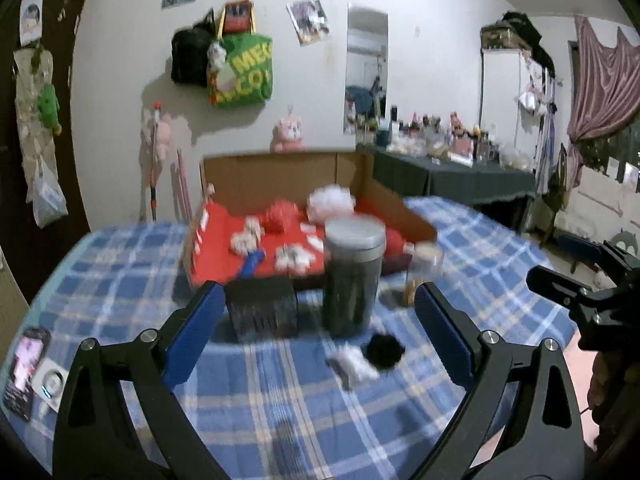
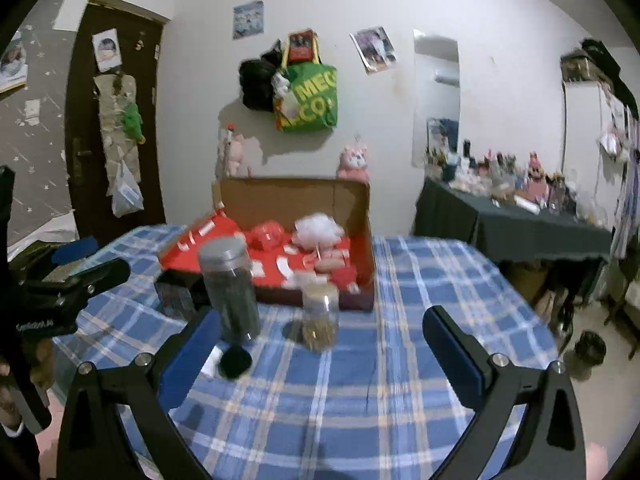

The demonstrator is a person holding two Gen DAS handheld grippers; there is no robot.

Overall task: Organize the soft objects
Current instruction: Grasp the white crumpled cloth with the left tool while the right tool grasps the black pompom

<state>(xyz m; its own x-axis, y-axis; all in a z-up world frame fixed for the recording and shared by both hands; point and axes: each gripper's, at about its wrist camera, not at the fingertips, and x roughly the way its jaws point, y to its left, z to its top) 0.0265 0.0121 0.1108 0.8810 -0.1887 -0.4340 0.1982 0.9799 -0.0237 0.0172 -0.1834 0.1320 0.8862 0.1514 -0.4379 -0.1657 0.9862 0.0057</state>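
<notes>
A black pompom (image 1: 385,350) lies on the blue plaid tablecloth beside a small white soft piece (image 1: 354,365); the black pompom (image 2: 235,361) also shows in the right wrist view. Behind them stands a cardboard box (image 1: 280,176) with a red lining, holding a white pompom (image 1: 331,201), a red pompom (image 1: 280,216) and several small white soft pieces. My left gripper (image 1: 318,322) is open above the table, empty, just short of the black pompom. My right gripper (image 2: 322,346) is open and empty, to the right of the black pompom. The box (image 2: 296,196) holds the white pompom (image 2: 319,230).
A tall dark jar with a grey lid (image 1: 353,276) and a small clear jar (image 1: 422,276) stand before the box, with a black block (image 1: 262,308) to their left. A phone (image 1: 26,372) lies at the table's left edge. A dark-clothed side table (image 2: 512,232) stands right.
</notes>
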